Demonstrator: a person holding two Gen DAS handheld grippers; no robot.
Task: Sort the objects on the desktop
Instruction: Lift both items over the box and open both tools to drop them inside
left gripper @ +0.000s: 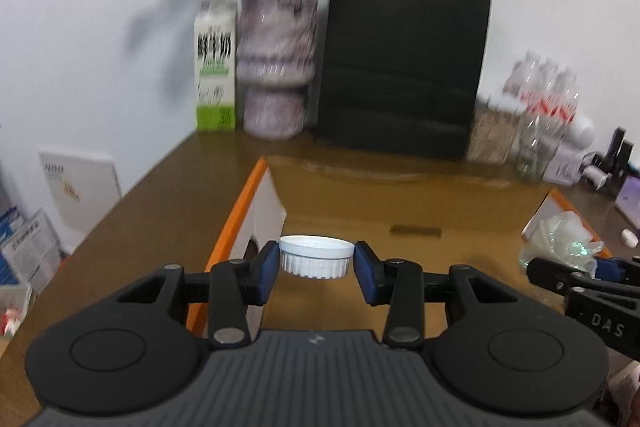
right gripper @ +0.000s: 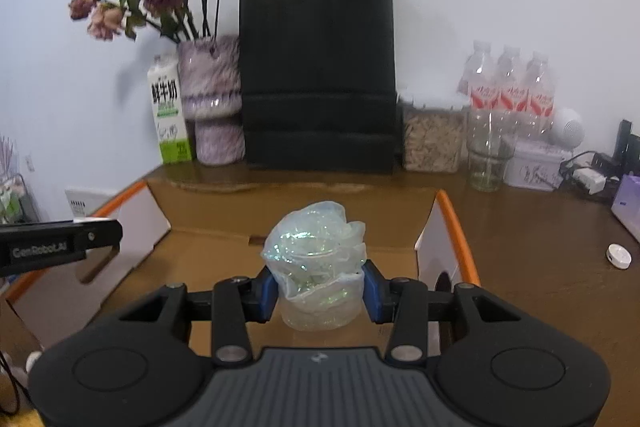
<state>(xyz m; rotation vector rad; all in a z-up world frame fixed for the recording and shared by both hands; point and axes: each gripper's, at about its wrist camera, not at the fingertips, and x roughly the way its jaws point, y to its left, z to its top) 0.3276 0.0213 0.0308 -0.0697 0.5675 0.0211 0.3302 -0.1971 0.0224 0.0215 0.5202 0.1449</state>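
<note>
Operator: Nearest the lens, low in the left wrist view, the left gripper (left gripper: pixel 316 269) has its jaws partly closed on a white ribbed cap (left gripper: pixel 316 255), one blue pad against each side. State of the other unit?

Technician: Low centre in the right wrist view, the right gripper (right gripper: pixel 320 293) has its jaws partly closed around a crumpled iridescent film wad (right gripper: pixel 318 267), pads pressing both flanks. Both items hang above the open cardboard box (right gripper: pixel 400 219) with orange-edged flaps, mid-frame.

Operator: Failure modes?

Technician: Judged from this position: the cap is gripped near its rim only, so a jolt could pivot it out, and it would roll. The film is soft and springy; on release it may cling to a pad or expand and drift past the flap. The two units sit close together, the right one showing at the right edge of the left view, so contact between them is possible.

Operator: Surroundings?

Technician: Upper frame, along the counter (right gripper: pixel 540 227) rear: milk carton (right gripper: pixel 168 115), vase of dried flowers (right gripper: pixel 214 99), black paper bag (right gripper: pixel 318 67), bottles (right gripper: pixel 508 83), glass jar (right gripper: pixel 488 155). A small white disc (right gripper: pixel 619 256) lies at right. Upright box flaps are the nearest obstruction.
</note>
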